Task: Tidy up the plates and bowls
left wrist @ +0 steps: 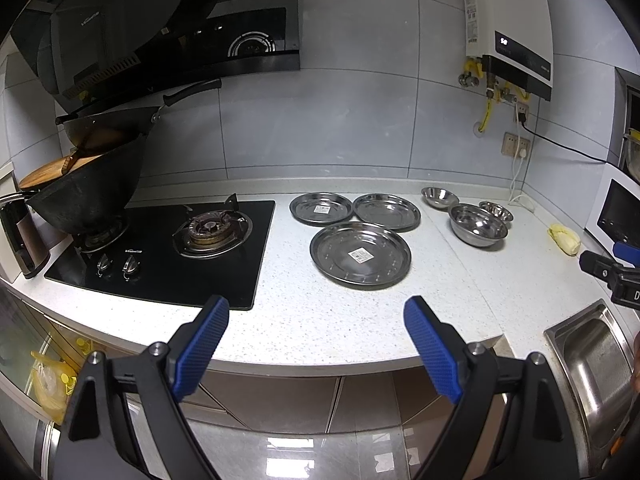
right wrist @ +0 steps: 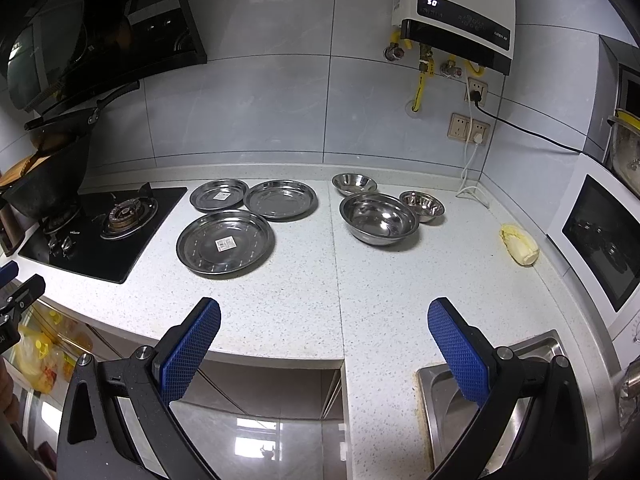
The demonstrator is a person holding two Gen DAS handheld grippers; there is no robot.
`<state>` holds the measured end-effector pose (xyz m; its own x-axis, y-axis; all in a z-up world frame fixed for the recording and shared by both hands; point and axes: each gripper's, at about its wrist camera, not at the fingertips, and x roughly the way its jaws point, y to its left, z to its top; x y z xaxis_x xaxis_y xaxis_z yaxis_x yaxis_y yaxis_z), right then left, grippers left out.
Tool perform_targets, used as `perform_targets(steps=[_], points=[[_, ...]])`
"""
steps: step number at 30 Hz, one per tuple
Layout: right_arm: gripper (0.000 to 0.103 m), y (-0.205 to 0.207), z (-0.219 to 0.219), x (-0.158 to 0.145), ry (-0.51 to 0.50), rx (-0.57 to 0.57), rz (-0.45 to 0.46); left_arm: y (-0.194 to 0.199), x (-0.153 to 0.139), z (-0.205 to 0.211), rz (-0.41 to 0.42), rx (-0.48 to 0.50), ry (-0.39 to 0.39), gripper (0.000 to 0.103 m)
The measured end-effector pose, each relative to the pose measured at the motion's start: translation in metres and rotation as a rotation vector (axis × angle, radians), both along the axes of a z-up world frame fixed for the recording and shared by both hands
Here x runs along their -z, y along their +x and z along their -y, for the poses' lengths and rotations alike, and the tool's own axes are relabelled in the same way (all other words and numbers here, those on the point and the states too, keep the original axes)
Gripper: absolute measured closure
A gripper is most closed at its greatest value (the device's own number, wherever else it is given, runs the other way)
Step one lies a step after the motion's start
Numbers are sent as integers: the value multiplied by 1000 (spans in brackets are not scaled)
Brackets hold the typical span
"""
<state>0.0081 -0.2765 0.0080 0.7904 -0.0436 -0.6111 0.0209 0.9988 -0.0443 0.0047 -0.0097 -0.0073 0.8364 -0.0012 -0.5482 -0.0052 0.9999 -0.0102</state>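
Observation:
Three steel plates lie on the white counter: a large near one [left wrist: 361, 255] [right wrist: 226, 241], a far left one [left wrist: 321, 208] [right wrist: 219, 195] and a far right one [left wrist: 387, 212] [right wrist: 281, 200]. Three steel bowls stand to their right: a large one [left wrist: 478, 225] [right wrist: 378, 219], a far one [left wrist: 440, 197] [right wrist: 354, 183] and a small one [left wrist: 496, 211] [right wrist: 422, 206]. My left gripper [left wrist: 316, 310] is open and empty, over the counter's front edge. My right gripper [right wrist: 324, 312] is open and empty, also at the front edge. Each gripper shows at the edge of the other's view.
A black gas hob [left wrist: 168, 248] with a wok [left wrist: 88, 188] is at the left. A steel sink [right wrist: 452, 396] is at the near right. A yellowish lump [right wrist: 519, 244] lies near a white oven [right wrist: 596, 240]. Cables hang from wall sockets [right wrist: 468, 126].

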Motion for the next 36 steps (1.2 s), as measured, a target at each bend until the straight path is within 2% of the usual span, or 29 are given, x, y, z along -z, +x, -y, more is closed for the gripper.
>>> perform_targets(steps=[36], points=[[1,20,9,11,11,2,-18,23,10,-4,-28,-4,-2,13]])
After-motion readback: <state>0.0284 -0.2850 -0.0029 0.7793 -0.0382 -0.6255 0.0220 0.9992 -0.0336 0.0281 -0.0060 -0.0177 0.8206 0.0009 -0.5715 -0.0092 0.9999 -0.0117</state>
